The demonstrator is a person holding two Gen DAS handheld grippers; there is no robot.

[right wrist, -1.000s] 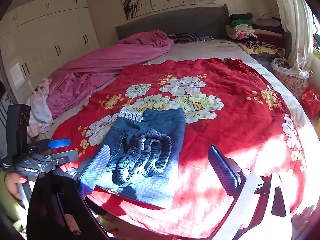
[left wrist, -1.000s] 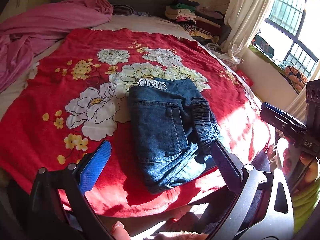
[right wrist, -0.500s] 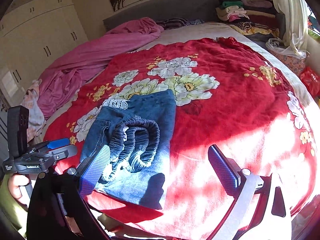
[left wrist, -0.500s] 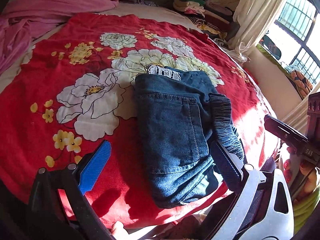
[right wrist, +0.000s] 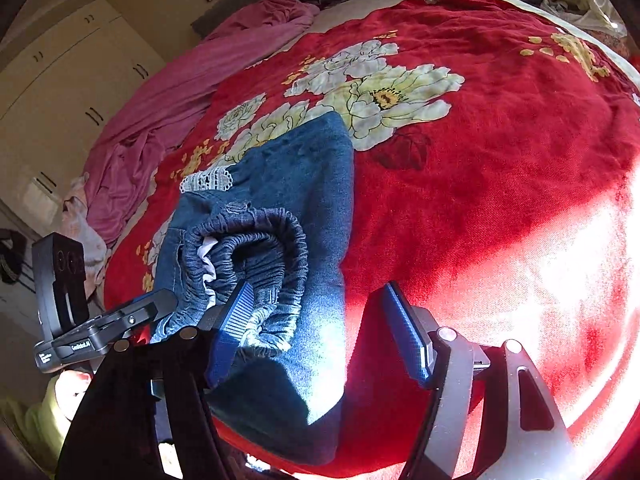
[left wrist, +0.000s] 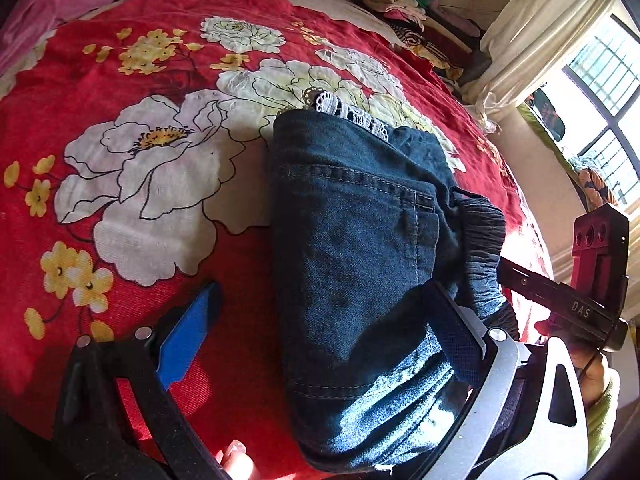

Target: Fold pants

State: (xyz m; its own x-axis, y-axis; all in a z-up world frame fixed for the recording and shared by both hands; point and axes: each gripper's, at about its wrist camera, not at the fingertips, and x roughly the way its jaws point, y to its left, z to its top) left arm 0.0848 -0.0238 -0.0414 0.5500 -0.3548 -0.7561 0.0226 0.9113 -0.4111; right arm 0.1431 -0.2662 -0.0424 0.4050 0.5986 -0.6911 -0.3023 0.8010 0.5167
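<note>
both grippers closer | pants [left wrist: 360, 264] between spread, empty jaws | left gripper [left wrist: 320, 340] | right gripper [right wrist: 320, 332]

Dark blue denim pants [left wrist: 352, 264] (white lace trim); red floral bedspread [left wrist: 120, 128].

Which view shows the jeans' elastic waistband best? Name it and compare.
The right wrist view: the elastic waistband curls on top of the folded jeans, its gathered loop fully visible. The left wrist view catches only a shaded side strip, partly behind a finger.
</note>
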